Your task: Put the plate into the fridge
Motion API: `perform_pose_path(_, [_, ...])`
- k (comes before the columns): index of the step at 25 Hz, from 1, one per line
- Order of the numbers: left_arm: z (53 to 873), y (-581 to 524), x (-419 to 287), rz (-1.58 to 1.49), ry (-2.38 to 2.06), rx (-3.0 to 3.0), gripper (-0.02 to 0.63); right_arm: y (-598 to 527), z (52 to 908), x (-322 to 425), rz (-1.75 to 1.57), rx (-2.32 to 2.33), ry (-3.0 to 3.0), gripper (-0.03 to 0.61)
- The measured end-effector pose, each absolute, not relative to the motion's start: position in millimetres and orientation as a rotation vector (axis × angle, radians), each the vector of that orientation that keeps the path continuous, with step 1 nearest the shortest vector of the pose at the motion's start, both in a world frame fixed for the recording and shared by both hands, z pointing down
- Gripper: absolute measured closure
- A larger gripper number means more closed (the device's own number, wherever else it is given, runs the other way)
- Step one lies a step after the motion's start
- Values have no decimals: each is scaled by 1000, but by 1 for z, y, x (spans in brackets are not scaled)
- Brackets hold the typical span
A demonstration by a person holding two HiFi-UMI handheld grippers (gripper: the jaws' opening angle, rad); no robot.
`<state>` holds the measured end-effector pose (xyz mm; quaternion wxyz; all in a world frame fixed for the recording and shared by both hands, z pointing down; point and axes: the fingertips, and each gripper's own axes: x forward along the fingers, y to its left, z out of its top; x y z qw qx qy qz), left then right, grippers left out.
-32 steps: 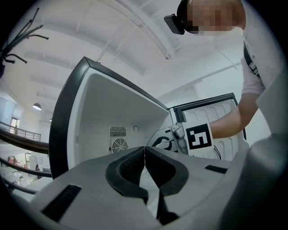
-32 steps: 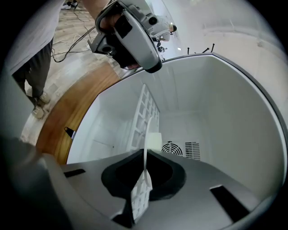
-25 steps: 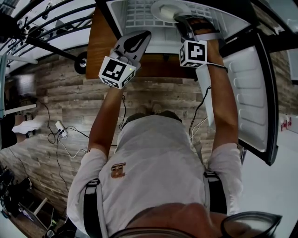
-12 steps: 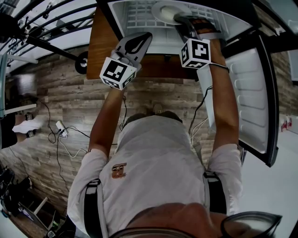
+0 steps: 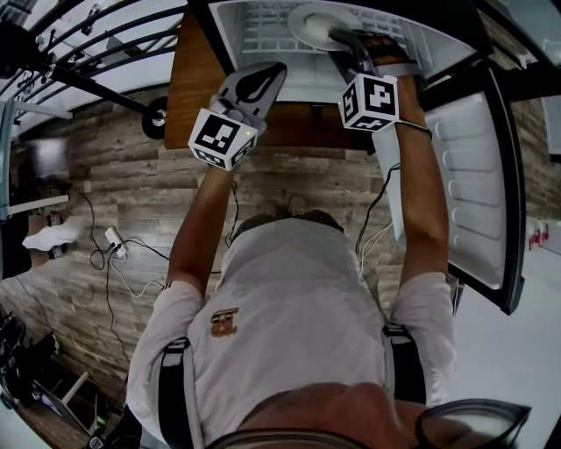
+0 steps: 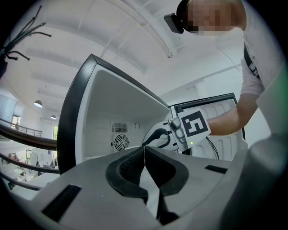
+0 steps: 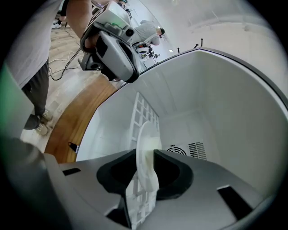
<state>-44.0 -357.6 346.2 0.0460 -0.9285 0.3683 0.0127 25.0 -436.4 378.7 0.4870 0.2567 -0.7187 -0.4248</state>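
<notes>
A white plate (image 5: 308, 21) lies on the wire shelf (image 5: 261, 30) inside the open fridge (image 5: 230, 46). My right gripper (image 5: 344, 37) reaches into the fridge at the plate's near rim. In the right gripper view the plate (image 7: 146, 143) stands edge-on between the jaws of my right gripper (image 7: 145, 155). They have just been opening and stand slightly apart from the rim. My left gripper (image 5: 256, 81) hovers shut and empty at the fridge's front left. In the left gripper view its jaws (image 6: 144, 151) meet in a line, and the right gripper (image 6: 158, 136) shows beyond them.
The fridge door (image 5: 478, 167) stands swung open at the right, beside my right arm. A wooden cabinet top (image 5: 186, 88) lies left of the fridge. A fan grille (image 7: 177, 151) marks the fridge's back wall. Cables (image 5: 110, 250) trail over the plank floor.
The right gripper has rolled slightly at the plate's rim. The plate stays on the shelf. The left gripper has not moved.
</notes>
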Motion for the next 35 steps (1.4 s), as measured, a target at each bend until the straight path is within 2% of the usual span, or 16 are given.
perform_pose_path(8, [350,-354,-41,28,1117,-2846,595,-445,369,35,-1046,809,-1696,463])
perform_pose_path(11, [353,-353,-40,21,1114,-2850,595,-447,371,40,-989,837,-1700,435])
perform_pose_path(15, [354,-352,-38,17,1108,-2854,595,-446,373,44,-938,832,-1730,431])
perform_pose_path(35, [355,-351,-29,12,1090,-2865,595,-439,374,37,-475,817,-2100,347])
